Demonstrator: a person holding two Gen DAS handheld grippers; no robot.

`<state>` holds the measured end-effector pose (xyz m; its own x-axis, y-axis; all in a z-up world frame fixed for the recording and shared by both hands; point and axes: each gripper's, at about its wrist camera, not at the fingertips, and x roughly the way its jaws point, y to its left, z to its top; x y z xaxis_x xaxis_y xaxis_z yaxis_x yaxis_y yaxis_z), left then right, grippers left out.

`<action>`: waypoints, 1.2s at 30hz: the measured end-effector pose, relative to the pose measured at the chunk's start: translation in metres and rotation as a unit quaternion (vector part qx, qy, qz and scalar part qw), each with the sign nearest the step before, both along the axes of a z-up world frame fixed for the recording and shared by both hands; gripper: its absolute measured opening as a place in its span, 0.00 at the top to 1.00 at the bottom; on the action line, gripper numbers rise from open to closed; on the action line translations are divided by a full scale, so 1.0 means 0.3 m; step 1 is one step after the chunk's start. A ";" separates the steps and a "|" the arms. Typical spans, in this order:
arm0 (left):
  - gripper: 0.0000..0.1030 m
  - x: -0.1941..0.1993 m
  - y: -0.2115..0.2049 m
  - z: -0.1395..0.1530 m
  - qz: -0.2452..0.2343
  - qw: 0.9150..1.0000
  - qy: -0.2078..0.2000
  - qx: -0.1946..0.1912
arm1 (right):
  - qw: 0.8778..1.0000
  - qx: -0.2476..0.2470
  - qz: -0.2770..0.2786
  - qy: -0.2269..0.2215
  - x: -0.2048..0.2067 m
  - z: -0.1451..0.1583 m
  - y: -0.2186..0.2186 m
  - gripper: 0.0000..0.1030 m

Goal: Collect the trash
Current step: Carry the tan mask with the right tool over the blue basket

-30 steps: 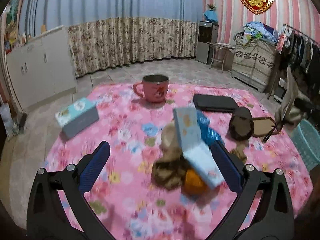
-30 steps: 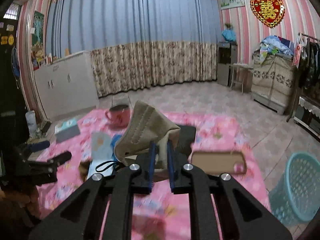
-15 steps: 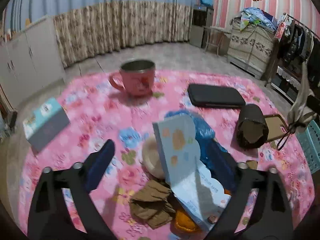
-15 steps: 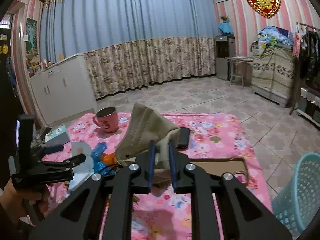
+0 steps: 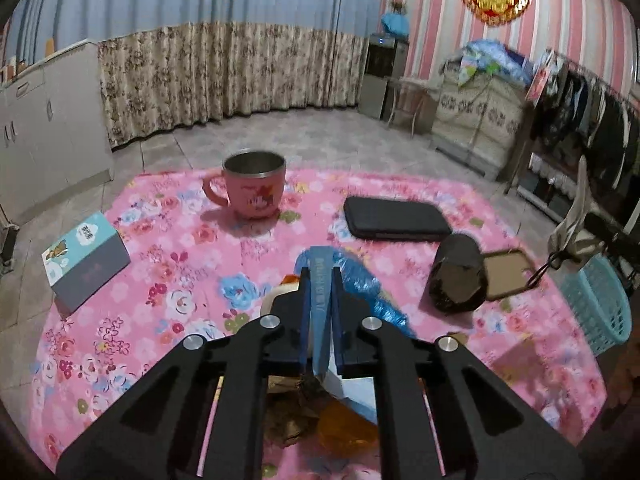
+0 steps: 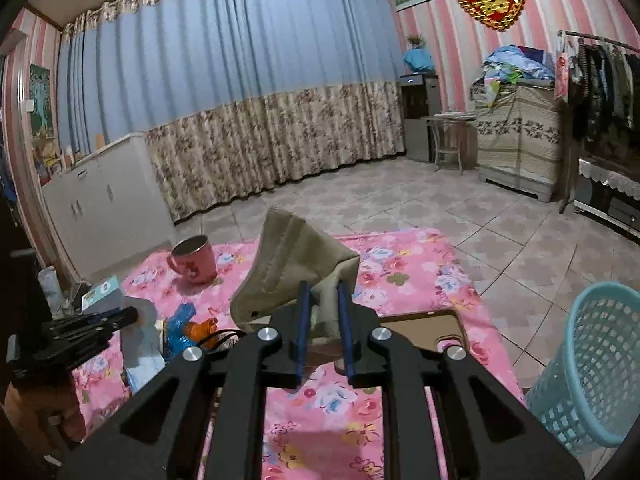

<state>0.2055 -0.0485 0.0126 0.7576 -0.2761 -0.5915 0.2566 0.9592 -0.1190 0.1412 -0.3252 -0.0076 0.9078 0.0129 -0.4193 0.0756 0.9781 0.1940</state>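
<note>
We see the left gripper (image 5: 320, 280) low-centre in the left wrist view, level over the pink floral mat (image 5: 168, 280), its two blue pads pinched tight on a thin light-blue carton (image 5: 320, 320) held edge-on btwn them. In the right wrist view the same gripper (image 6: 120, 316) shows at lower left, held by a hand (image 6: 44, 400), w/ the carton (image 6: 140, 340) hanging from it.

The right gripper (image 6: 323, 292) sits centre-bottom of its own view, raised above the mat, pads closed on a tan face mask (image 6: 292, 264) that stands up past the tips. In the left wrist view it's at far right (image 5: 588, 216), mask (image 5: 576, 220) dangling.

Counts: 2 grippers, 1 carton, 1 mask, 1 blue plastic wrapper (image 5: 360, 280), 1 orange wrapper (image 5: 344, 424), 1 brown crumpled bit (image 5: 288, 412), 1 pink mug (image 5: 254, 184), 1 boxed pack (image 5: 86, 260) mid-left, 1 black case (image 5: 396, 218), 1 dark roll (image 5: 458, 284), 1 tan phone case (image 5: 508, 272), 1 teal basket (image 6: 600, 364).

Loose trash lies directly under and just right of the left pads. The basket is lower right in the right wrist view, off the mat, well apart from the mask.
</note>
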 end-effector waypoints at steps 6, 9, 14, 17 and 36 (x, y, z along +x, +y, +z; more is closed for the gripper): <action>0.93 -0.067 0.042 0.133 0.022 0.998 -0.056 -0.012 | 1.000 -0.010 -0.001 -0.016 -0.038 0.014 0.007 0.88; 0.93 -0.100 0.037 0.208 0.032 0.996 -0.086 -0.008 | 1.000 -0.008 -0.003 -0.029 -0.072 0.034 -0.011 0.89; 0.93 -0.146 -0.023 0.321 0.022 0.993 -0.117 -0.011 | 0.998 0.033 -0.010 -0.044 -0.106 0.055 -0.092 0.90; 0.93 -0.170 -0.083 0.383 0.007 0.991 -0.132 -0.005 | 0.997 0.043 -0.012 -0.055 -0.123 0.066 -0.128 0.91; 0.93 -0.333 -1.023 0.482 -0.273 0.946 -0.153 -0.085 | 0.950 -0.039 -0.305 -0.053 -0.657 0.073 -0.774 0.91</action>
